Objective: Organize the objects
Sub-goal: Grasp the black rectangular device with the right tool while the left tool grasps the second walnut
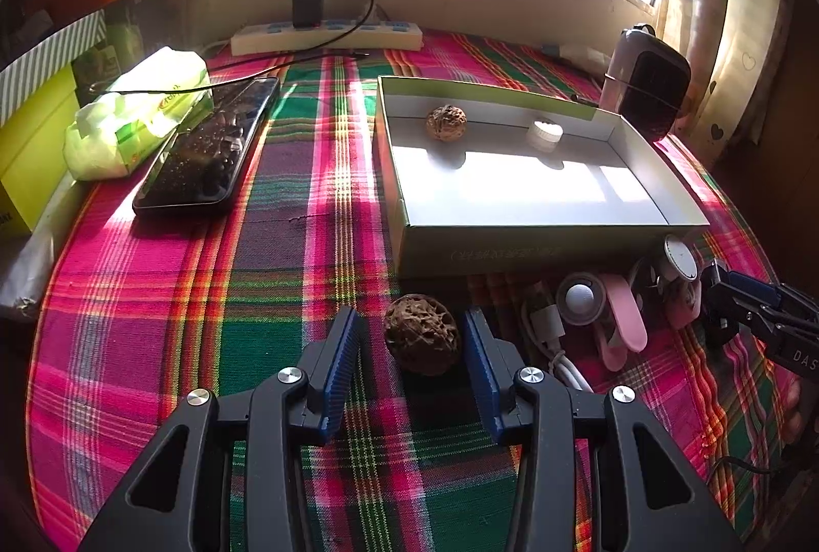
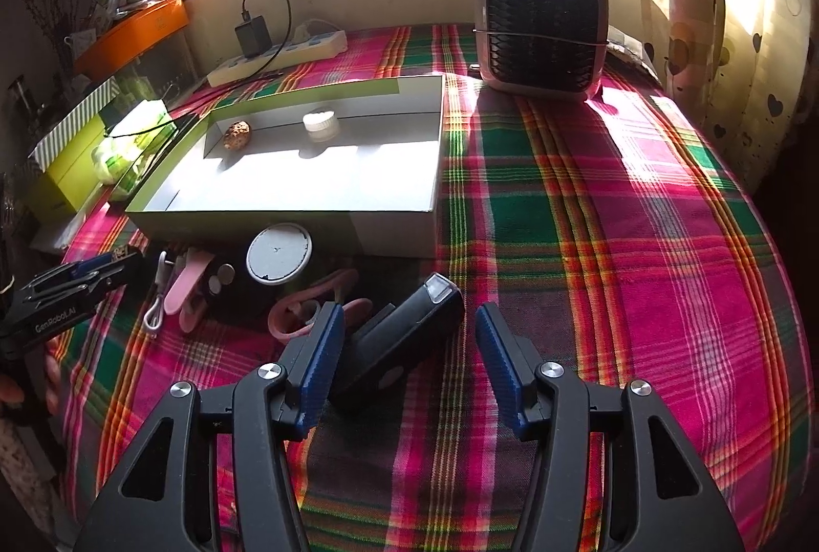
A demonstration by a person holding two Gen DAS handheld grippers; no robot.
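Surface: a worktop (image 1: 153,296) under a pink, green and purple plaid cloth, below a sunlit barred window; a power strip (image 1: 327,35) lies against the far wall.
Far left, not sorted: a tissue pack (image 1: 138,112) and a dark phone (image 1: 210,148) lying side by side, touching.
Left gripper (image 1: 412,347): jaws open, one on each side of a wrinkled walnut (image 1: 422,333) that sits on the cloth; the pads do not press it.
Box (image 1: 553,240): shallow, open, white inside, near the middle of the worktop.
Done: a second walnut (image 1: 446,122) and a small white jar (image 1: 545,133) lie in the box along its far wall, apart from each other.
Left to do, cluster in front of the box: a white cable (image 2: 156,306), a pink clip-like item (image 2: 187,286), a round white-lidded tin (image 2: 279,252) just beside the box's near wall, and a pink band (image 2: 312,296); the shadow makes these hard to name for sure.
Right gripper (image 2: 404,347): jaws open, with a black handheld device (image 2: 404,332), clear window at its far end, lying slantwise between them on the cloth; not clamped.
Far right: a small desk fan (image 2: 542,30) stands behind the box's right end.
Progress: early, I judge. Two items are boxed, and at least six are out on the cloth.
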